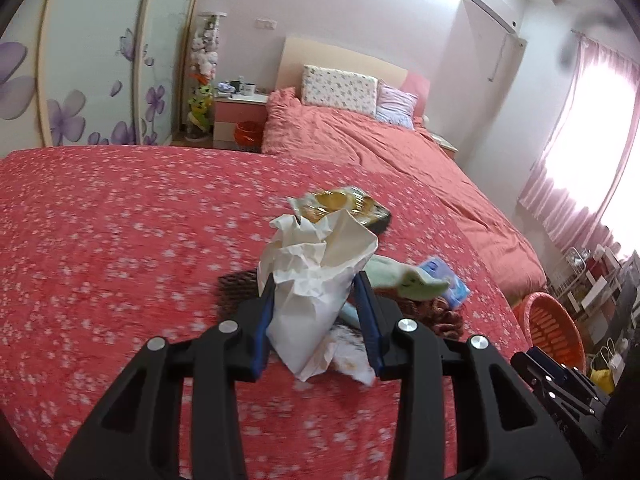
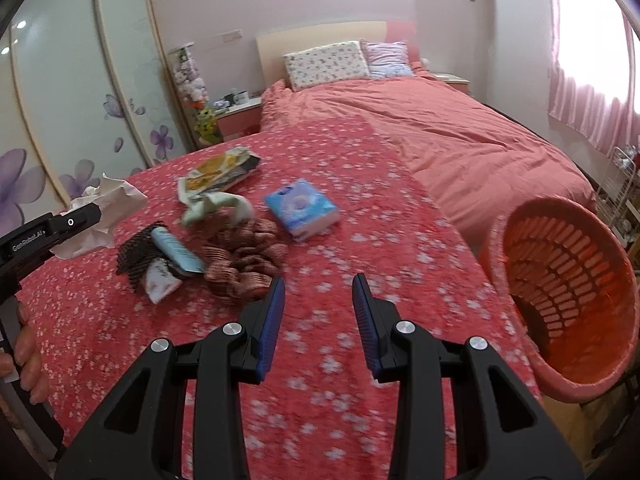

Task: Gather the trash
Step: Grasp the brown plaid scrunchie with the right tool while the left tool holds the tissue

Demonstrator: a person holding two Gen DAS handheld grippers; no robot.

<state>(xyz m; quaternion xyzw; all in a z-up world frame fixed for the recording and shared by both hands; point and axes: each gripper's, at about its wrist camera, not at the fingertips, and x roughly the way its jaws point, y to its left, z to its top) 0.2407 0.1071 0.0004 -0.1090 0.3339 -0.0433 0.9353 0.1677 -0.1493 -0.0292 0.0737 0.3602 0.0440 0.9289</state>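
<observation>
My left gripper (image 1: 318, 286) is shut on a crumpled white paper (image 1: 316, 280) and holds it above the red flowered bedspread (image 1: 120, 220). The paper also shows in the right wrist view (image 2: 106, 212), at the far left beside the left gripper's body. My right gripper (image 2: 319, 286) is open and empty above the bedspread (image 2: 400, 220). An orange slotted trash basket (image 2: 568, 288) stands at the bed's right edge, close to my right gripper; it also shows in the left wrist view (image 1: 552, 332). A yellow snack wrapper (image 2: 218, 172) lies further back on the bed.
On the bed lie a blue tissue pack (image 2: 302, 208), a light blue tube (image 2: 176, 250) on dark netting, a brown patterned cloth (image 2: 244, 264), a pale green cloth (image 2: 216, 206) and a small white packet (image 2: 160, 280). Pillows (image 2: 326, 64) are at the headboard. A wardrobe (image 2: 72, 92) stands left.
</observation>
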